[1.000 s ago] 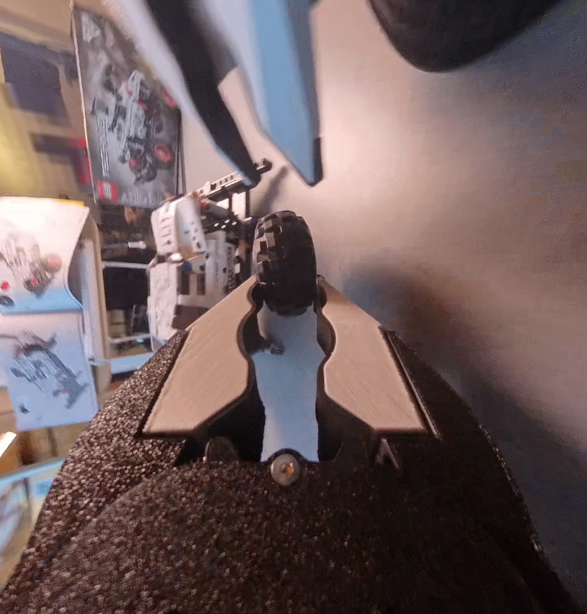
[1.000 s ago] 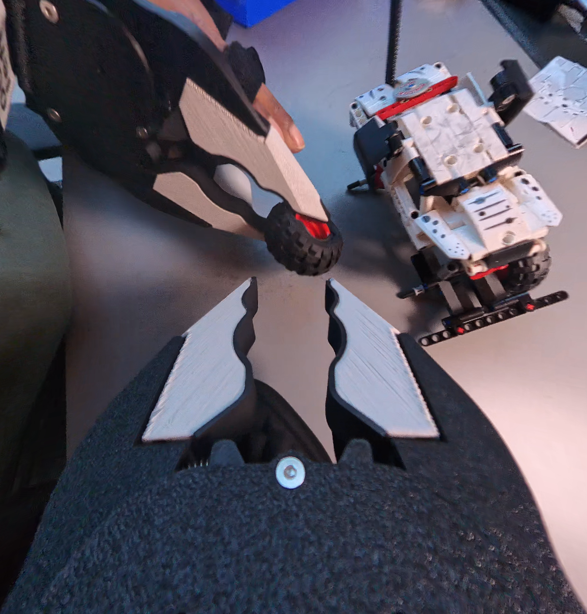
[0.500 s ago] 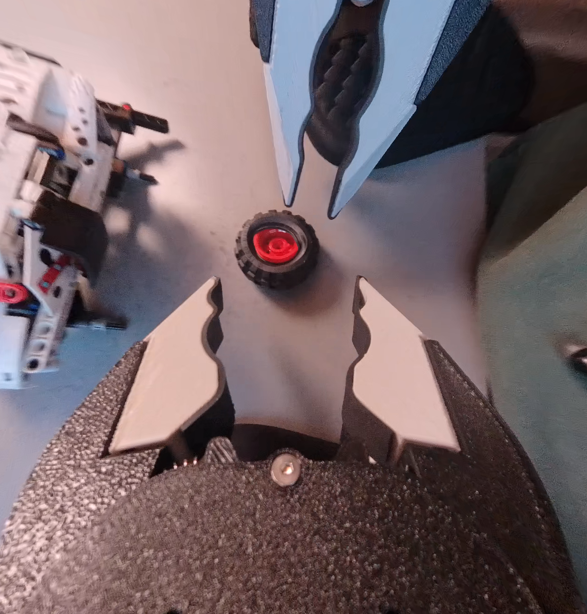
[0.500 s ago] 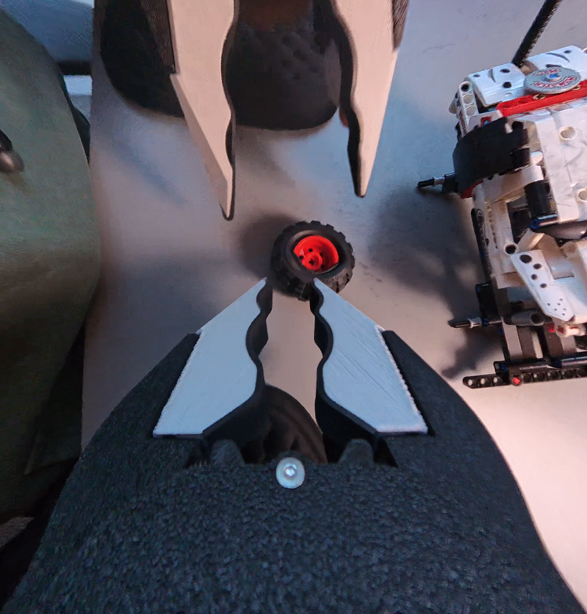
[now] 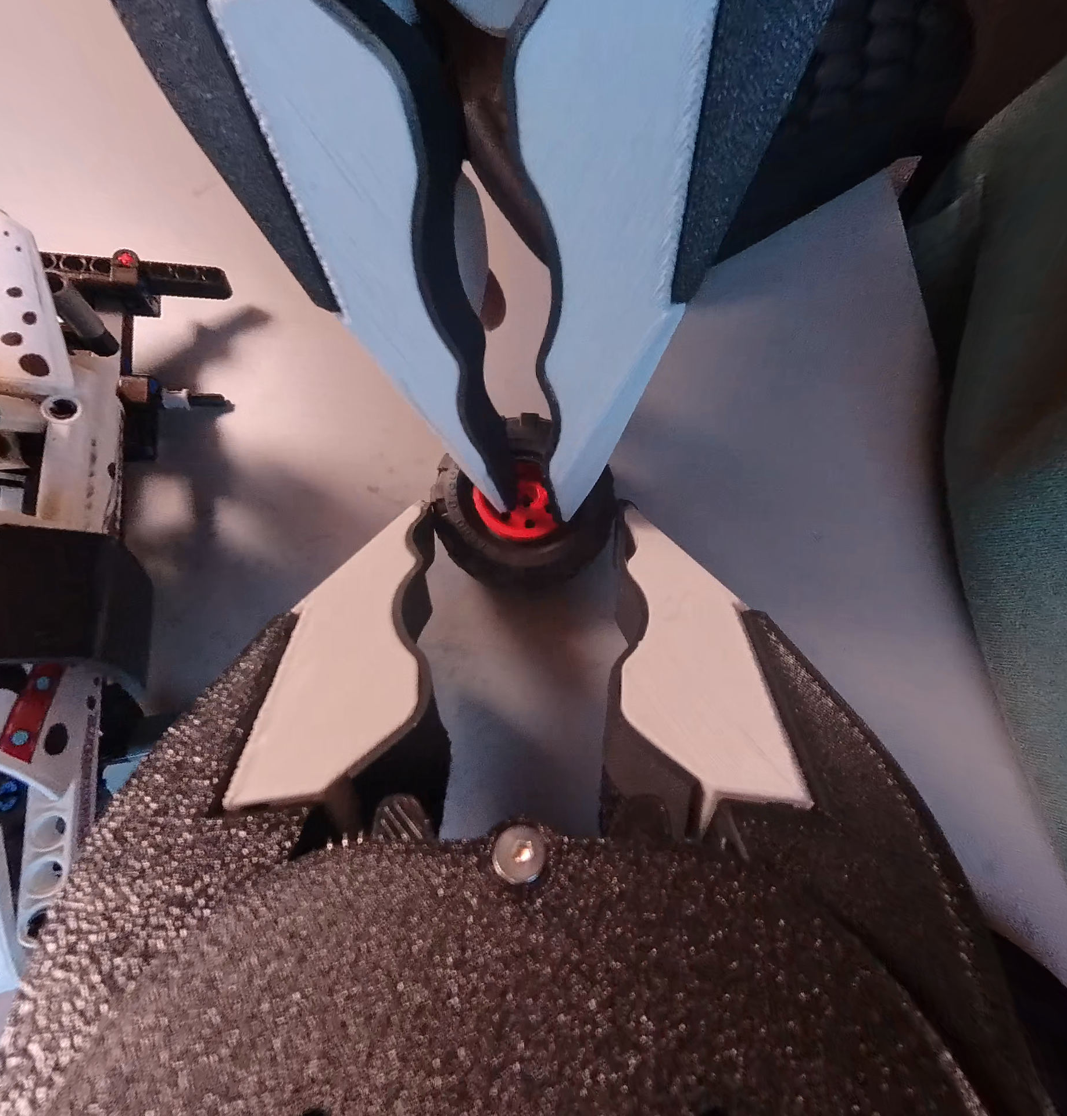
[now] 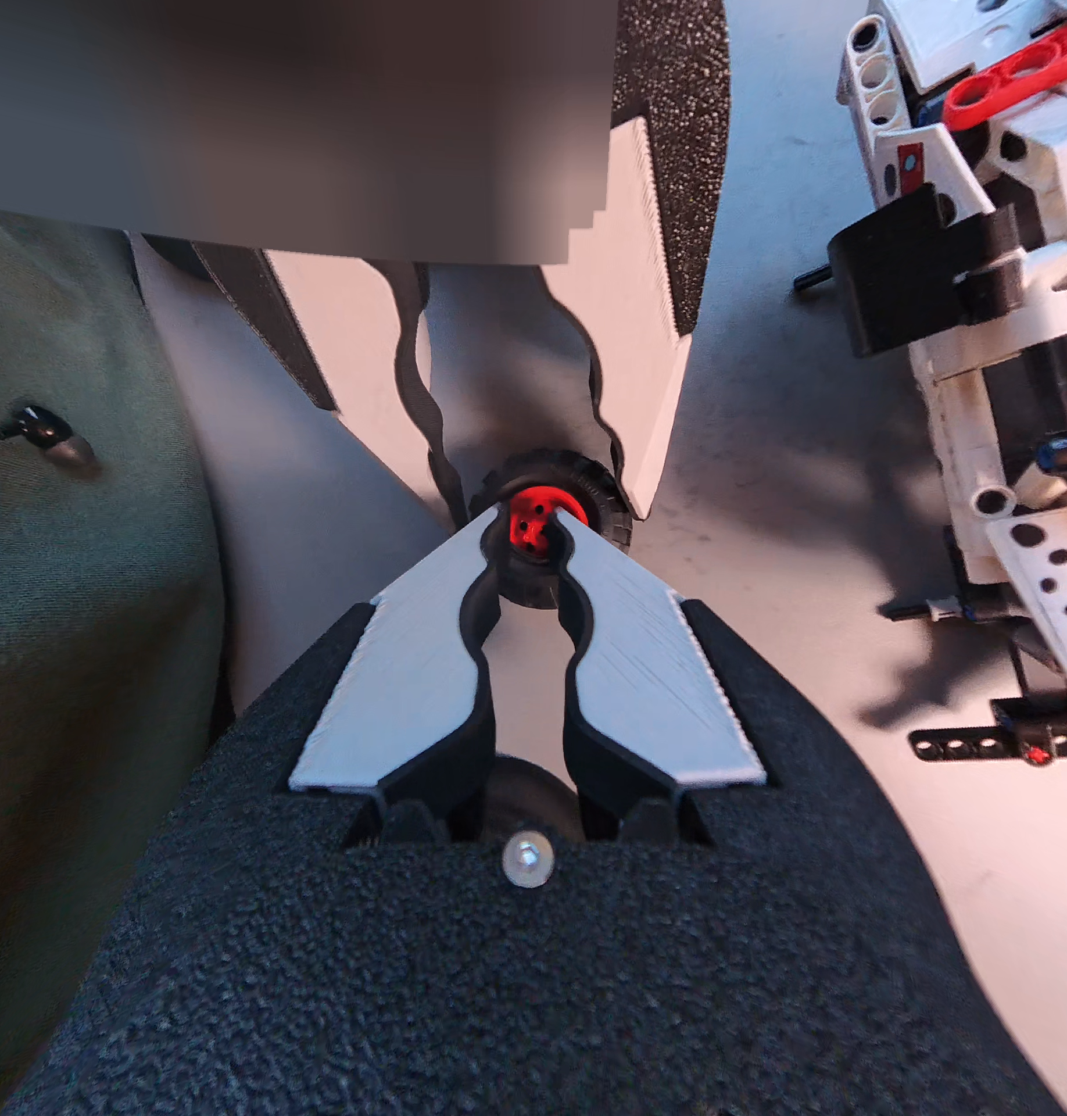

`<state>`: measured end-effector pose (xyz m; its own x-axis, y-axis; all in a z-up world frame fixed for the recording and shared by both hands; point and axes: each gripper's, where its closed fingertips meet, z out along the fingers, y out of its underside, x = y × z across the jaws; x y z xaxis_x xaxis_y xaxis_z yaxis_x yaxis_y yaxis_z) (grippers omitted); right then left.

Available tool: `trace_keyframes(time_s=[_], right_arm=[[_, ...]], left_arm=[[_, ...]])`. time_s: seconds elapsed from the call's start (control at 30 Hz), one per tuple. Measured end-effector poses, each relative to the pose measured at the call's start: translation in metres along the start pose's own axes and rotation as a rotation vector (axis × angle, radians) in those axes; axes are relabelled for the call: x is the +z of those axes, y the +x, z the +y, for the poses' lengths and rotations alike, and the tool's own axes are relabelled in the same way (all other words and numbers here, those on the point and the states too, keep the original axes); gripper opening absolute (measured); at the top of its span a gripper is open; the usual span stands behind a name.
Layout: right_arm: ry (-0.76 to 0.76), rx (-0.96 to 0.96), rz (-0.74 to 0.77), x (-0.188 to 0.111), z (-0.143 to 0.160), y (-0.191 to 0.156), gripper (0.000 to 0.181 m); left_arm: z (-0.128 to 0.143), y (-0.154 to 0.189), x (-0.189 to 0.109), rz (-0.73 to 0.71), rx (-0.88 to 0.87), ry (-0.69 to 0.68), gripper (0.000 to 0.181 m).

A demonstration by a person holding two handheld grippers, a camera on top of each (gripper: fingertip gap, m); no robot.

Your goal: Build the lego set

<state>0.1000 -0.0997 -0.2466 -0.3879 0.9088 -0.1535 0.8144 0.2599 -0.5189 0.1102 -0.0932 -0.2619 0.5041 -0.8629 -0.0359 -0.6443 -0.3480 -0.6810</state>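
- The wheel (image 5: 522,531), a black tyre with a red hub, sits on the grey table (image 5: 791,423) between my two grippers, which face each other tip to tip.
- My left gripper (image 5: 525,525) has its jaws spread wide, one fingertip on each side of the tyre. They look right against the rubber, but I cannot tell if they press it.
- My right gripper (image 6: 526,520) has its jaws drawn narrow, the tips over the red hub (image 6: 534,522). From the left wrist view those same tips sit on the face of the hub, a small gap between them. Whether they pinch anything there I cannot tell.
- The white and black toy car (image 6: 1002,338), partly built, stands on the table off to the right of the wheel in the right wrist view, apart from it. A red beam (image 6: 1014,84) lies across its top, and a bare axle pin (image 6: 812,279) sticks out toward the wheel.
- A green cloth (image 6: 84,543) lies on the other side of the wheel.
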Motion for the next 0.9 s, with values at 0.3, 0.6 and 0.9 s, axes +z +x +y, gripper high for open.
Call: trace_keyframes(time_s=[0.3, 0.6, 0.9], right_arm=[[-0.092, 0.111, -0.083, 0.004, -0.001, -0.001, 0.009], [-0.105, 0.051, 0.012, 0.005, 0.004, 0.007, 0.000], [-0.093, 0.065, -0.001, 0.005, 0.004, 0.008, 0.000]], left_arm=[[-0.004, 0.002, -0.003, 0.017, -0.009, 0.024, 0.056], [-0.006, -0.007, -0.020, -0.004, -0.070, 0.059, 0.041], [0.007, 0.001, 0.003, 0.059, -0.024, -0.048, 0.062]])
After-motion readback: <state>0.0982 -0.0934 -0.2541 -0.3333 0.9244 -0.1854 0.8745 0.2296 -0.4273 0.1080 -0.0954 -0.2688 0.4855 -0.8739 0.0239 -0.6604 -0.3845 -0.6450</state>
